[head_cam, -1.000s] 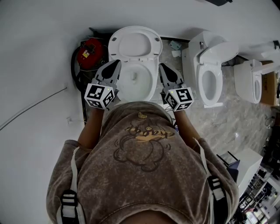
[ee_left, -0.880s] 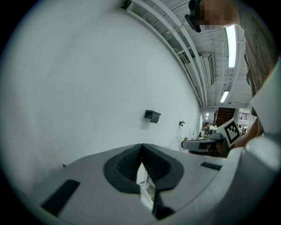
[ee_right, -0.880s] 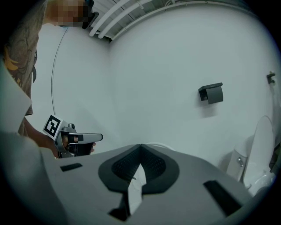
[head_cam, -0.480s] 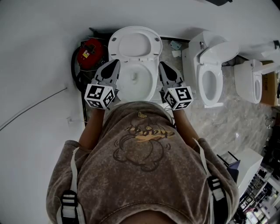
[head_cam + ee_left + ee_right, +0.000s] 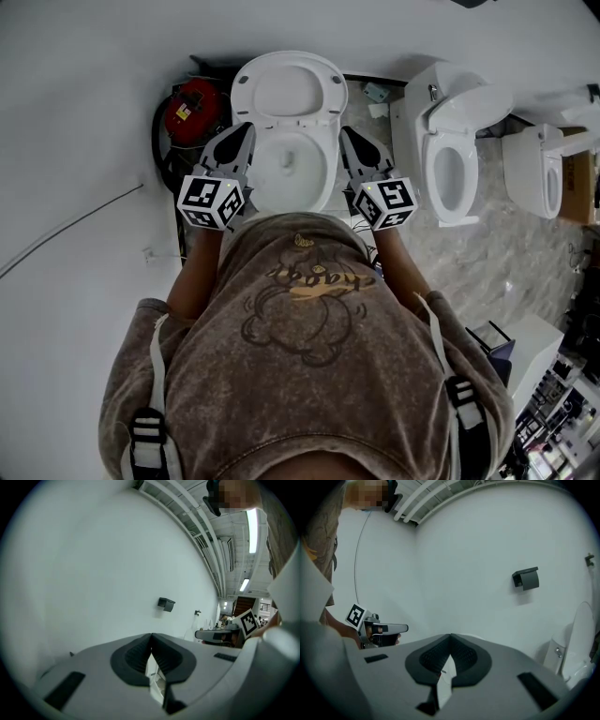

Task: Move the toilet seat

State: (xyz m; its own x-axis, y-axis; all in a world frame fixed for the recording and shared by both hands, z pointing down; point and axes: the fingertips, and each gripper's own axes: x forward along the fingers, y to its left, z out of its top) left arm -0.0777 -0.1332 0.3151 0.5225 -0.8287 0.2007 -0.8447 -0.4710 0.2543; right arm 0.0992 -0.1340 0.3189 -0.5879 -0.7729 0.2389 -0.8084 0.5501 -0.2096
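Toilet seat (image 5: pixel 246 105) — raised — shirt print (image 5: pixel 314 281) unreadable

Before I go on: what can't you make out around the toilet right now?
- Toilet front rim: head view, under the person's shirt.
- Seat up or down: head view, white on white below the lid.
- Red object: head view, too small to name.
- Bowl: both gripper views, blocked by shut fingers.

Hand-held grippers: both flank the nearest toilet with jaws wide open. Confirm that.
Wrong on the jaws: the left hand-held gripper and right hand-held gripper are both shut and empty, as each gripper view shows. They do flank the nearest toilet.
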